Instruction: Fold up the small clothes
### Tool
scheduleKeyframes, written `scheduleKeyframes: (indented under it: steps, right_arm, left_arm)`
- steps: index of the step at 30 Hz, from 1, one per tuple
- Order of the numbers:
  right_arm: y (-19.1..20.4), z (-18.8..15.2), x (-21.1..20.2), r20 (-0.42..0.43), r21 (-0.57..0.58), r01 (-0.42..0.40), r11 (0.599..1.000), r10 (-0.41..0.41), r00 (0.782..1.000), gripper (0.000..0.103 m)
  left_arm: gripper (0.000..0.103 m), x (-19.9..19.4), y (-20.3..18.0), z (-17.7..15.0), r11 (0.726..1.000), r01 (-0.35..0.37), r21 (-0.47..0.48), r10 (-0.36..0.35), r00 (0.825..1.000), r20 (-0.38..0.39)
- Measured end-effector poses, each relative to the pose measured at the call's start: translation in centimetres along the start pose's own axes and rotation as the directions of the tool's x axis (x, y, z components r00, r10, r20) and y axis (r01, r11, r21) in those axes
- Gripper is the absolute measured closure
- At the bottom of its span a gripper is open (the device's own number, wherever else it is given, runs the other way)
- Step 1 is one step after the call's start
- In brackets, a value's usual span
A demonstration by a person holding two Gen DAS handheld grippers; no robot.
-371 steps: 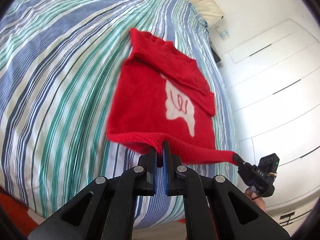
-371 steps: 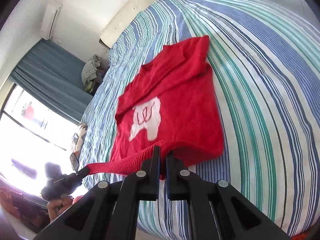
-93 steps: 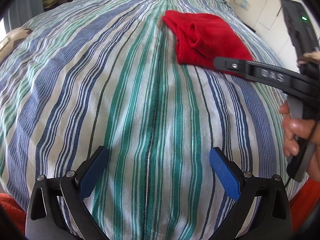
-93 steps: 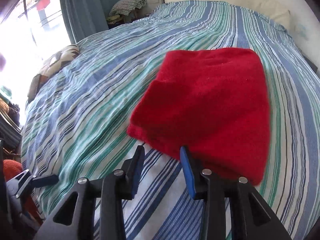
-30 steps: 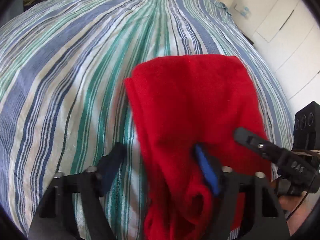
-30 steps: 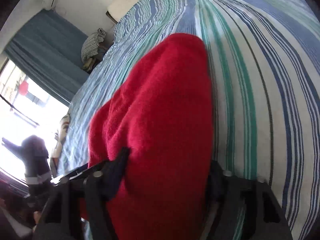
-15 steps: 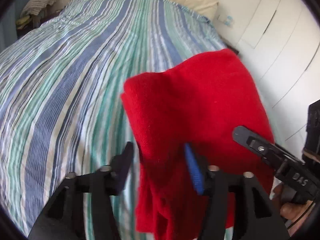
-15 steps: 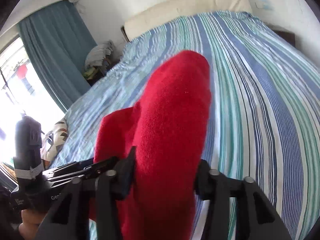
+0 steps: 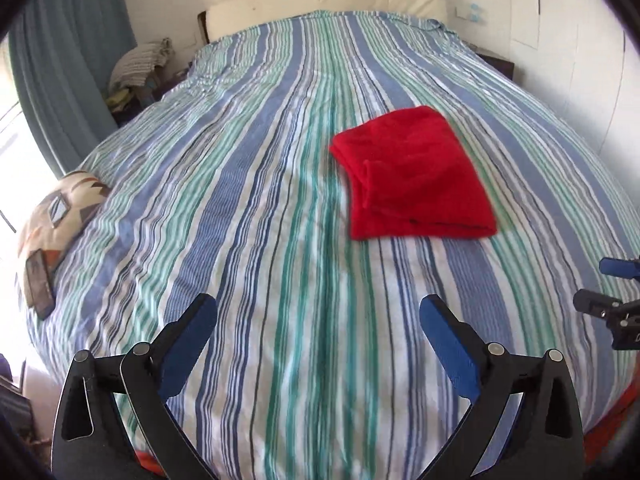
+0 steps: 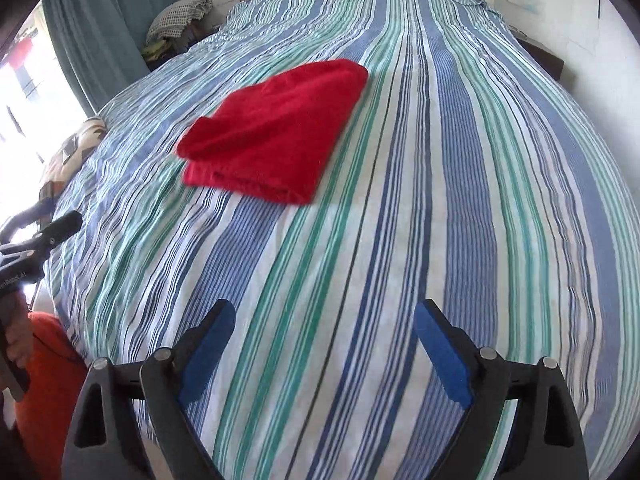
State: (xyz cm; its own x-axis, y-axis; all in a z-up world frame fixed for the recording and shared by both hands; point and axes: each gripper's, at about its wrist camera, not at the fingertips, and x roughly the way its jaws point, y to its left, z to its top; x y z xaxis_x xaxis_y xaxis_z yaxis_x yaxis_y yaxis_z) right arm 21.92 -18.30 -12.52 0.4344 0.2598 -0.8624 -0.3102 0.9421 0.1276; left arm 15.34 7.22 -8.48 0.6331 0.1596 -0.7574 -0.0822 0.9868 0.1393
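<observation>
The red garment (image 9: pixel 416 176) ahead of the gripper (image 9: pixel 318 322) is a soft, fuzzy matt knit. The bed (image 9: pixel 256 208) wears smooth striped woven cotton. Gripper arms look like matt black plastic with blue rubbery pads (image 9: pixel 448 344).

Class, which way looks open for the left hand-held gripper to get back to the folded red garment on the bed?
Probably straight ahead, yes. The left hand-held gripper is open and empty, and only bare striped bedspread lies between it and the folded red garment. The right hand-held gripper is off to the side.

Both wrist cameras look steeply down from the striped bed's (image 9: pixel 256 208) foot, sharing the folded red garment (image 9: pixel 416 176).
</observation>
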Motion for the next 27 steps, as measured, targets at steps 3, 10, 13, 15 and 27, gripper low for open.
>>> scheduleKeyframes:
  steps: [3,10,13,15,27]
  right_arm:
    - [0.4,-2.2,-4.1,0.025,0.002,0.026,1.0,-0.026,0.999,0.009]
    - [3.4,-4.1,-12.3,0.078,-0.038,-0.006,0.999,0.009,0.997,0.006]
    - [5.1,-4.4,-15.2,0.092,-0.084,-0.032,0.996,0.039,0.995,0.003]
    - [6.0,-4.7,-16.9,0.096,-0.115,-0.028,0.993,0.039,0.995,0.003]
    - [6.8,-11.4,-21.3,0.046,-0.071,0.025,0.997,-0.022,0.999,0.001]
  left_arm:
    - [0.001,-4.2,-0.7,-1.2,1.0,-0.024,-0.021,0.024,1.0,0.014]
    - [0.001,-11.5,-1.1,-3.8,0.999,-0.045,0.021,0.044,0.997,0.056]
    - [0.001,-12.8,-1.0,-4.5,1.0,-0.023,0.014,0.023,1.0,-0.004]
    - [0.002,-13.6,-1.1,-4.9,1.0,-0.011,0.016,0.012,0.999,-0.051]
    - [0.002,-16.9,-0.5,-8.9,1.0,0.013,-0.025,-0.017,0.989,-0.149]
